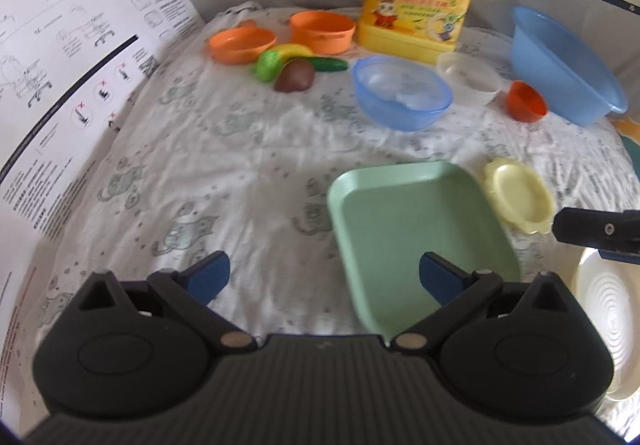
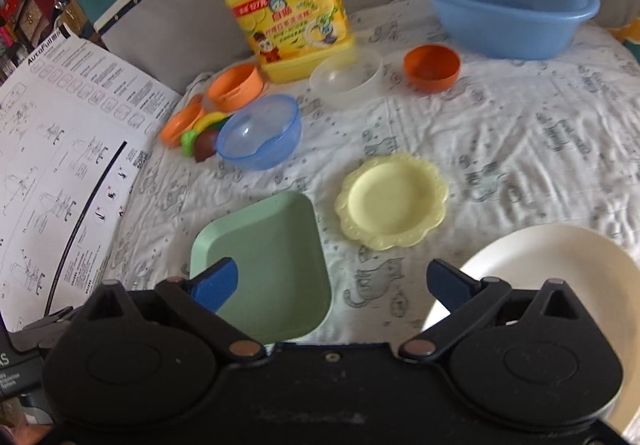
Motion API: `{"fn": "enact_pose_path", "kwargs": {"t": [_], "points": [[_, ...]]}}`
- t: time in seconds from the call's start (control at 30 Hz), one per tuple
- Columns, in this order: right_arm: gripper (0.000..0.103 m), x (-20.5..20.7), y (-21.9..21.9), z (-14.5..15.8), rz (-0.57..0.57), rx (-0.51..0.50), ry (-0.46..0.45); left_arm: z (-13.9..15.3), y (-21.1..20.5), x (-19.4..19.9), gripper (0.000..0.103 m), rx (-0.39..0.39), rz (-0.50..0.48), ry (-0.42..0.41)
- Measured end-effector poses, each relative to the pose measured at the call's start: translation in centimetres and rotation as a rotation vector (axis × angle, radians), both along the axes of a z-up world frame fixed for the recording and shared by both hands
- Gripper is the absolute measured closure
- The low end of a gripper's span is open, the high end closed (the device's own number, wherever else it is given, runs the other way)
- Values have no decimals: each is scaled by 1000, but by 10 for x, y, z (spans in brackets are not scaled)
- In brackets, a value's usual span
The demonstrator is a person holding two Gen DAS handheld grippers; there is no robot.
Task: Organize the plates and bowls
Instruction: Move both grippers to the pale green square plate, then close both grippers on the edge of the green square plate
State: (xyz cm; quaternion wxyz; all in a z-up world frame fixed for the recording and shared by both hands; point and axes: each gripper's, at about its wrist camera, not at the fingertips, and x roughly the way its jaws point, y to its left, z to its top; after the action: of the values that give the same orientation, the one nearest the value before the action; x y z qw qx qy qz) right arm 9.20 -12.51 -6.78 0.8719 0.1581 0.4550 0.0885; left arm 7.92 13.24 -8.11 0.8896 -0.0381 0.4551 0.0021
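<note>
Above the green tray, both grippers' fingers spread wide, empty.

Your left wrist camera looks down and forward over the bed from close by, the green tray at 1 o'clock. Your right wrist camera sits just right of it, the tray at 11 o'clock. Both share the yellow plate.
</note>
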Motion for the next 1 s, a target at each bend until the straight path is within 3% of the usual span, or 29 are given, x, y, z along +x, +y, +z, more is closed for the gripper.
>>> {"fn": "enact_pose_path", "kwargs": {"t": [0.2, 0.3, 0.43, 0.53, 0.67, 1.0], "points": [[25, 15, 16, -20, 17, 18, 53, -14, 1, 8, 1, -42, -17, 25], [38, 21, 21, -28, 30, 0, 64, -17, -4, 11, 7, -63, -39, 25], [62, 26, 27, -36, 49, -12, 70, -21, -9, 17, 28, -114, -73, 40], [70, 32, 31, -41, 58, -16, 70, -25, -12, 18, 49, -129, -101, 51], [72, 39, 35, -45, 67, -16, 63, -26, -14, 18, 62, -118, -114, 46], [72, 41, 51, -45, 107, -81, 13, -26, -19, 21, 63, -101, -95, 43]]}}
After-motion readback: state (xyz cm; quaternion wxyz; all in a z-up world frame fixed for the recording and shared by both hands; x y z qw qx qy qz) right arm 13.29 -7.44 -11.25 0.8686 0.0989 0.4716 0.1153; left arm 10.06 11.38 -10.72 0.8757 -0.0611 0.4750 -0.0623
